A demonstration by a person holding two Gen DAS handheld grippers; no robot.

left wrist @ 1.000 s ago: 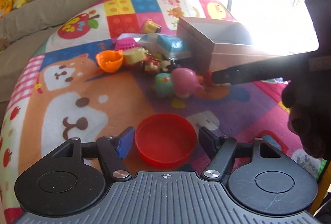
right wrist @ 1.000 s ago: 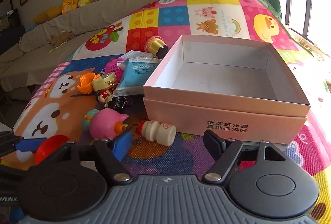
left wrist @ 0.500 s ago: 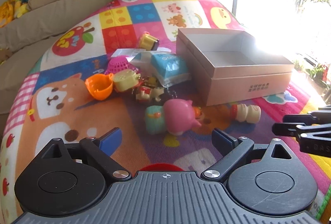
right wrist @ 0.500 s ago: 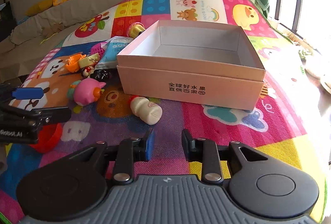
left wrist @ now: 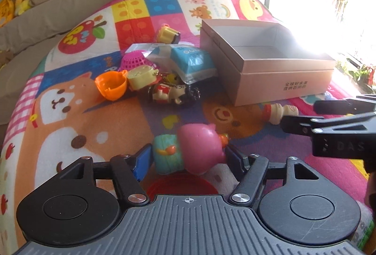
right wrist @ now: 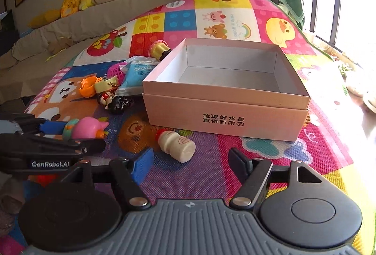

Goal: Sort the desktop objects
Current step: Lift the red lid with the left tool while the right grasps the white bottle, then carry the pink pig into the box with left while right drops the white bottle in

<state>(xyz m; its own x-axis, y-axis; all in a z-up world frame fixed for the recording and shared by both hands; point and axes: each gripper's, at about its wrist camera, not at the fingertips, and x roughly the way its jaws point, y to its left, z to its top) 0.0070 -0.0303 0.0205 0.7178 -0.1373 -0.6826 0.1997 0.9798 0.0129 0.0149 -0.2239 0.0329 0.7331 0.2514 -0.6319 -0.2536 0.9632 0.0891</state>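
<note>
Left wrist view: my left gripper [left wrist: 186,156] brackets the pink pig toy [left wrist: 199,149] on the mat [left wrist: 70,125], jaws wide, not yet clamped. Step: grasping.

Right wrist view: my right gripper [right wrist: 190,159] gapes empty before the small bottle [right wrist: 177,143]; box [right wrist: 225,123] beyond. Next, I'd judge: close, lift, box.

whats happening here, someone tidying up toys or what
A person with a hand-held gripper in each hand is sorting toys on a colourful play mat. The left hand-held gripper is open around the pink pig toy, its fingers either side of it on the mat. The right hand-held gripper is open, just short of the small cream bottle. The open pink box shows nothing inside; the other toys lie piled beside it.
</note>
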